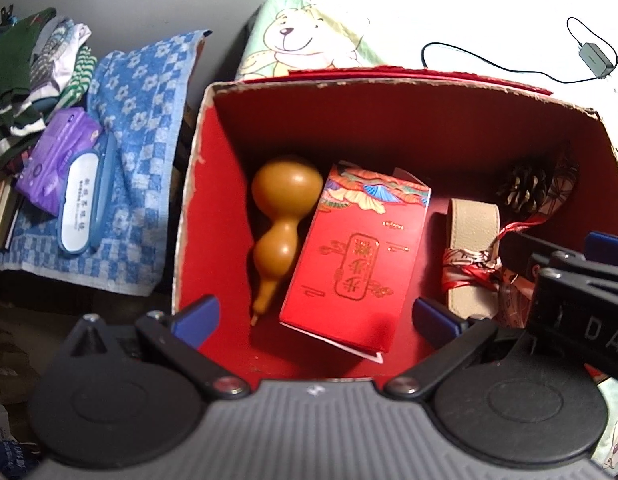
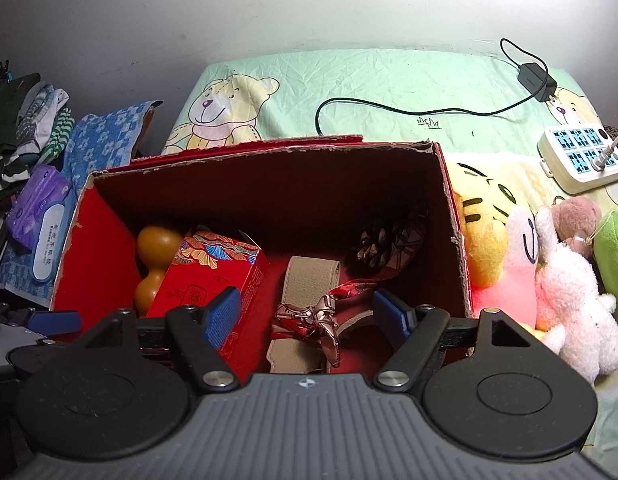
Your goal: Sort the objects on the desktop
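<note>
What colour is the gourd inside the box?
Golden brown gourd, clearest in the left wrist view.

Both wrist cameras look forward and down past their spread jaws into the same red box [image 1: 213, 128], from close above its near edge. The left view sits nearer and steeper; the right view [image 2: 445, 184] faces shallower, also taking in the bedsheet [image 2: 389, 80] beyond.

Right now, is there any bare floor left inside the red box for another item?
Yes: a strip along the back wall of the red box, between the gourd and pinecone. The right side is crowded by the beige strap and ribbon.
</note>
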`<state>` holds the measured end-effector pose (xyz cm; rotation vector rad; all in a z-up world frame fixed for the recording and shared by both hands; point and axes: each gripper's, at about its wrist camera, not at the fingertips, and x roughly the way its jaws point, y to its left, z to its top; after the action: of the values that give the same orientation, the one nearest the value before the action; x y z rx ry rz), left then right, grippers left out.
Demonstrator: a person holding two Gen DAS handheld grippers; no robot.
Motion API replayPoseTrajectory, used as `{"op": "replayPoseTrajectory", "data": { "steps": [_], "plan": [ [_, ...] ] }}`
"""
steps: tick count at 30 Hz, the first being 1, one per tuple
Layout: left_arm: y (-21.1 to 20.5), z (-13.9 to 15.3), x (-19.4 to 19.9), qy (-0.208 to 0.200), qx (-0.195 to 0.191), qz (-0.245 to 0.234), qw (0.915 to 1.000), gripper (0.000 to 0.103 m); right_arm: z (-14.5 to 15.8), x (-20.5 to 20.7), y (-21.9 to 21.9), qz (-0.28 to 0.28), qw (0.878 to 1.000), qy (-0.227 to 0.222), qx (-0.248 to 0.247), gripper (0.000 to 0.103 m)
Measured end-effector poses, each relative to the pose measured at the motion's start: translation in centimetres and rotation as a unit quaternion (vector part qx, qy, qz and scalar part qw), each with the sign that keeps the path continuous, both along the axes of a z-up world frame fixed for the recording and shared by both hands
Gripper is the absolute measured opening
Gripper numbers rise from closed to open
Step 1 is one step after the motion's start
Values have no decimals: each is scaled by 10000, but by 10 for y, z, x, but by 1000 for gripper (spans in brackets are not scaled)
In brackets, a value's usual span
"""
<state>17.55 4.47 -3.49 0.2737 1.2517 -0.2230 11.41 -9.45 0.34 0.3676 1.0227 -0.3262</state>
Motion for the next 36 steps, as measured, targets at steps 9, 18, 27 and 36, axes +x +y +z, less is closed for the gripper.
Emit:
{"op": "replayPoseTrajectory", "data": {
  "steps": [9, 18, 27, 36],
  "plan": [
    [4, -1, -6, -147, 53, 11, 9999, 103, -4, -3, 1, -35, 9999, 99, -50, 76],
    [2, -1, -10, -174, 0, -53, 9998, 103, -5, -9, 0, -116, 9997, 105, -211, 76],
    [-6, -3, -16, -170, -57, -94, 9998, 103, -10, -17, -8, -252, 9993, 146, -217, 76],
    [-11, -10, -20, -220, -122, -134, 9996, 103, -11, -21, -10, -285, 9991, 165, -285, 76]
  ]
}}
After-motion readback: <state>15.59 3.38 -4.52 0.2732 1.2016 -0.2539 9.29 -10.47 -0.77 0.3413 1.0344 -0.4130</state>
